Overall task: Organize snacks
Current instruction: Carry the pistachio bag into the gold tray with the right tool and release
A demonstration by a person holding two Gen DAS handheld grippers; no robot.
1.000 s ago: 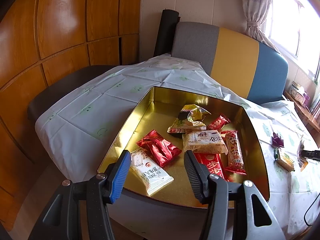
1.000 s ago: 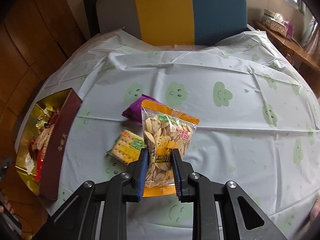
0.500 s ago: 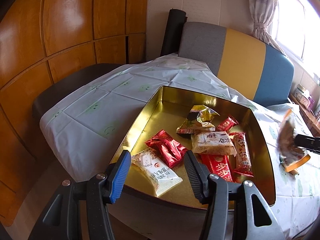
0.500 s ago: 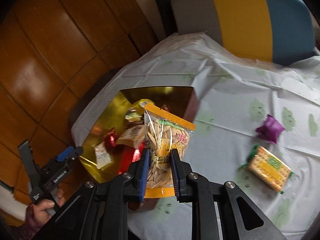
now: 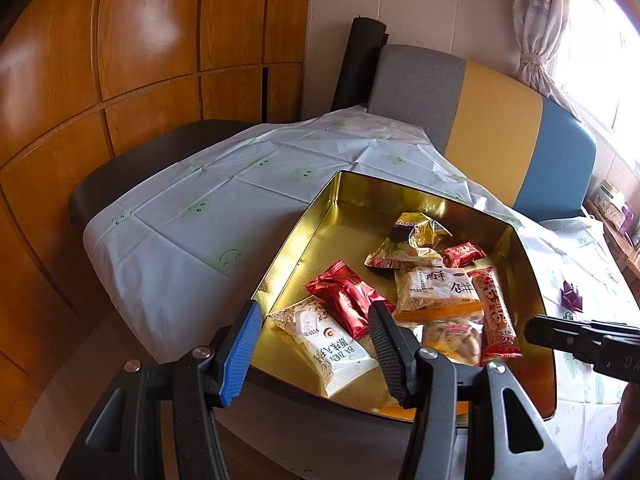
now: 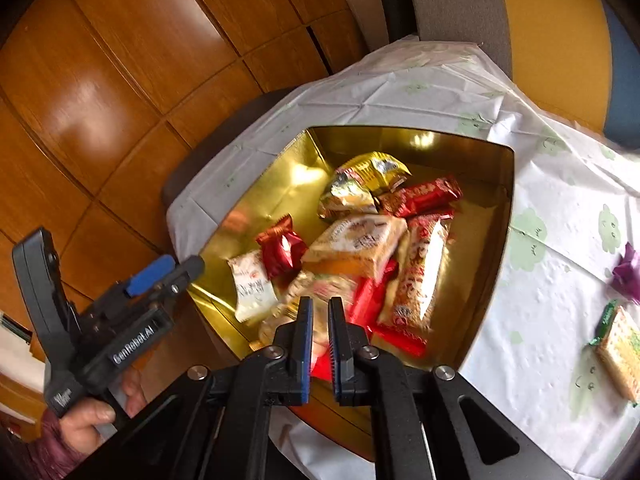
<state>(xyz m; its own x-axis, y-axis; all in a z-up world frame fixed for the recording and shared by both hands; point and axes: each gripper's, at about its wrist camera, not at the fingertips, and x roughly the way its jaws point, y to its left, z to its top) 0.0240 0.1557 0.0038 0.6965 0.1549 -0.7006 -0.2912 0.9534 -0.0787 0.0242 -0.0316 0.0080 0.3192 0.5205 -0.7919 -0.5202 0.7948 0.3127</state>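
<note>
Your right gripper [image 6: 319, 334] has its jaws drawn close together, clamped on the lower end of the clear seed packet with the orange band [image 5: 452, 330]. The packet is blurred in the right wrist view, and whether it already rests on the other snacks cannot be told. It sits over the near-right part of the gold tin [image 5: 328, 220], beside the beige biscuit pack [image 5: 438, 288] and the long red-and-white wrapper [image 5: 496, 316].

Your left gripper [image 5: 312, 344] has its jaws standing well apart with nothing between them. They hang just above the tin's near rim, over the white packet with red print [image 5: 324, 344]. Your left hand [image 6: 92, 416] grips its handle off the near-left side of the surface.

Inside the tin, the red foil packet [image 5: 344, 298] lies touching the white packet. The yellow-and-black wrapper [image 5: 412, 240] and a small red sweet [image 5: 462, 252] lie toward the far side. A flat red pack [image 6: 380, 312] lies under the long wrapper.

The tin stands at the left edge of the surface, which is covered by a white cloth with green smiling shapes [image 6: 560, 272]. Outside the tin, toward the right edge, lie a purple wrapper [image 6: 628, 272] and a cracker pack with green ends [image 6: 620, 348], apart from each other.
</note>
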